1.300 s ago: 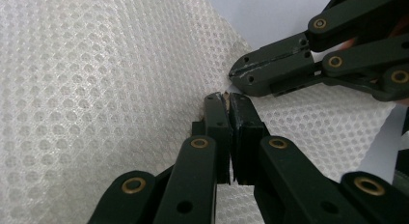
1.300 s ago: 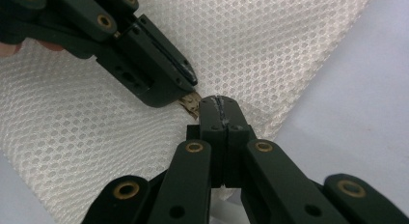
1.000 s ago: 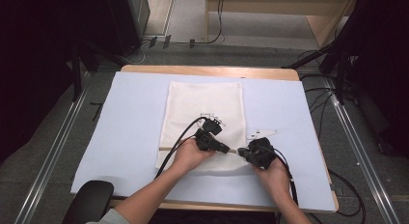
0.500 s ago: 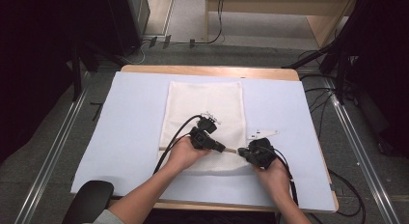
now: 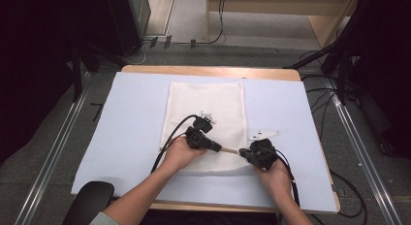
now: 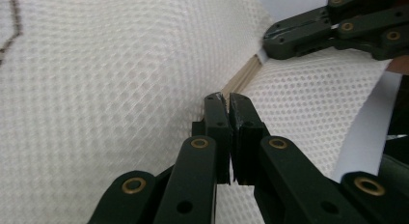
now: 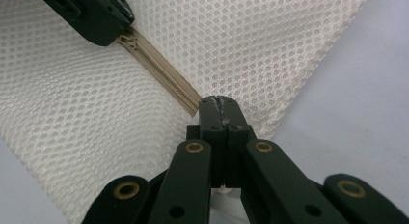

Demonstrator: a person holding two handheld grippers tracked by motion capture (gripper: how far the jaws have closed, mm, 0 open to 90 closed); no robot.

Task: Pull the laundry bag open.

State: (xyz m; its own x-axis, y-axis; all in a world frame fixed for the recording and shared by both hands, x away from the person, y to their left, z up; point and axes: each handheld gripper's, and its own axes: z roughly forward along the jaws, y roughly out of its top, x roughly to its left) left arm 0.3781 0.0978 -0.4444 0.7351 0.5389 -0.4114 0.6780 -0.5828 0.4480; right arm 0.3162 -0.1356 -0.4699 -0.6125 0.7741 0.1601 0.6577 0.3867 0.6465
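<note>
A white mesh laundry bag (image 5: 206, 120) lay flat on a pale blue mat (image 5: 121, 128), its beige zipper (image 7: 161, 77) running along the bag's near edge. The left gripper (image 5: 216, 147), jaws closed, pinched the zipper's slider; the right gripper (image 5: 244, 153), jaws closed, clamped the bag's corner at the zipper's end. The zipper's long axis stretched straight between both tips, so the slider's travel probably ran along that line, with the left gripper nearer it.
</note>
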